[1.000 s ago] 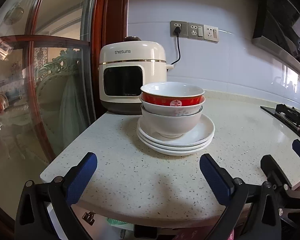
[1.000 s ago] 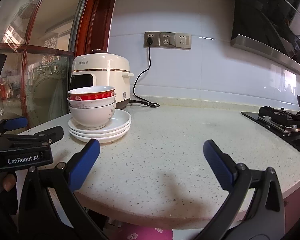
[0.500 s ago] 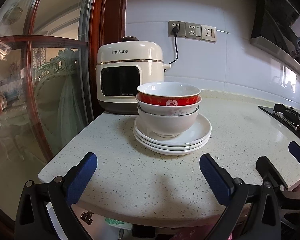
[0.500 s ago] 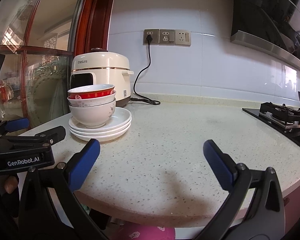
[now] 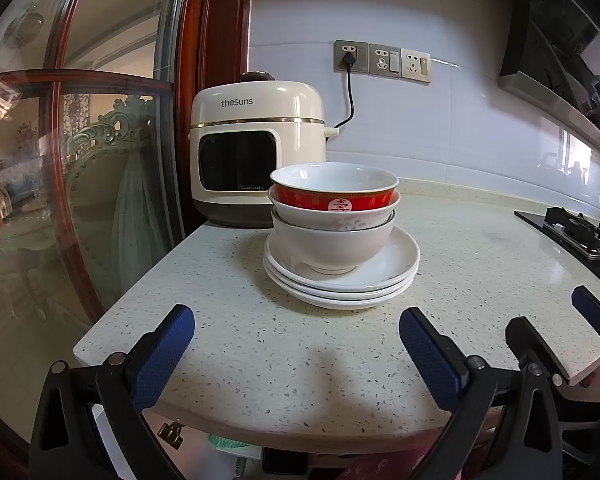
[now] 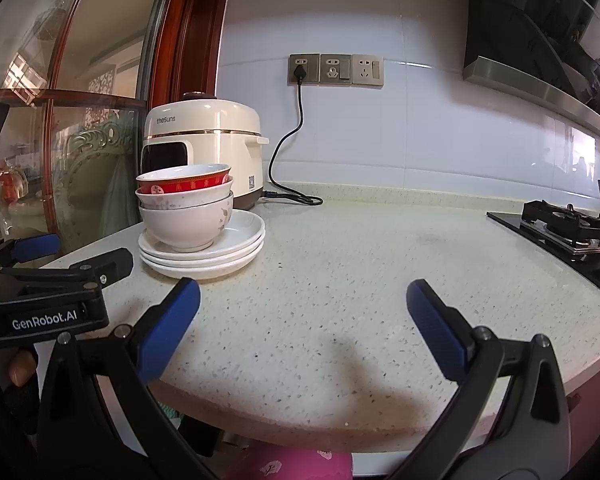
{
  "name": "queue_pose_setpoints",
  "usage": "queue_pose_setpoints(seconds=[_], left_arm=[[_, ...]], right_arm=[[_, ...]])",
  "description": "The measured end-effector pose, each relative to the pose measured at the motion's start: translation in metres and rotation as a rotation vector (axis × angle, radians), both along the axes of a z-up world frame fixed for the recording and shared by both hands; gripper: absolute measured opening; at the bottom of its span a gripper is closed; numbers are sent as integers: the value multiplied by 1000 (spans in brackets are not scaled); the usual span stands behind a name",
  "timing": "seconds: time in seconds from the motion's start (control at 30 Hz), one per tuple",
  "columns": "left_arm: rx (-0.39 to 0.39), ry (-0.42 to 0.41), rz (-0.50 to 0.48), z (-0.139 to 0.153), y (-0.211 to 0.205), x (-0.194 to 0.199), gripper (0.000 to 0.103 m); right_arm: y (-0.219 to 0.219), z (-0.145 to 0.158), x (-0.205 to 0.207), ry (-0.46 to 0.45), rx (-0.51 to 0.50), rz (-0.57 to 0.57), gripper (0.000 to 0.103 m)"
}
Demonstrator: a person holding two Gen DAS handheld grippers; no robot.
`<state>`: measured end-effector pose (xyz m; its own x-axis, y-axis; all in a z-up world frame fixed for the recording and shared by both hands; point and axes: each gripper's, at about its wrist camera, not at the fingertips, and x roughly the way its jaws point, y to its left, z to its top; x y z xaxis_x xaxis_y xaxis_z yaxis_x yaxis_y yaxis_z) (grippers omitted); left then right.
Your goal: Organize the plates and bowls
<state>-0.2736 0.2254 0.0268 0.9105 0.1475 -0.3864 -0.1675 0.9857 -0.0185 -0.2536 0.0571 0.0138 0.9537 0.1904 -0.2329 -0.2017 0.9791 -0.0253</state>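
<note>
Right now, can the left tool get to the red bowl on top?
Probably yes. The left tool is open and empty, pointing straight at the stack, with only bare counter between them. The red bowl sits on top with its rim free, though the tool must rise.

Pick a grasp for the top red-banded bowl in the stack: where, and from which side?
Pinch the rim of the red-banded white ceramic bowl from above, one finger inside, one on the red band. It is nested in the bowl below, so only its rim is exposed. The open left tongs face it directly.

3 bowls (image 5: pixel 332 216), 3 plates (image 5: pixel 396 264), 1 cooker (image 5: pixel 256 120), 3 sockets (image 5: pixel 382 62), 2 grippers (image 5: pixel 296 344).
</note>
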Motion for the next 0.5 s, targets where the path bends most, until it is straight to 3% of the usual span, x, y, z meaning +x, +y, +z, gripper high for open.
queue_pose_setpoints(seconds=[0.5], left_arm=[[-3,-2,3,2,-3,0,103]], right_arm=[[-1,-2,2,18,4,3,103]])
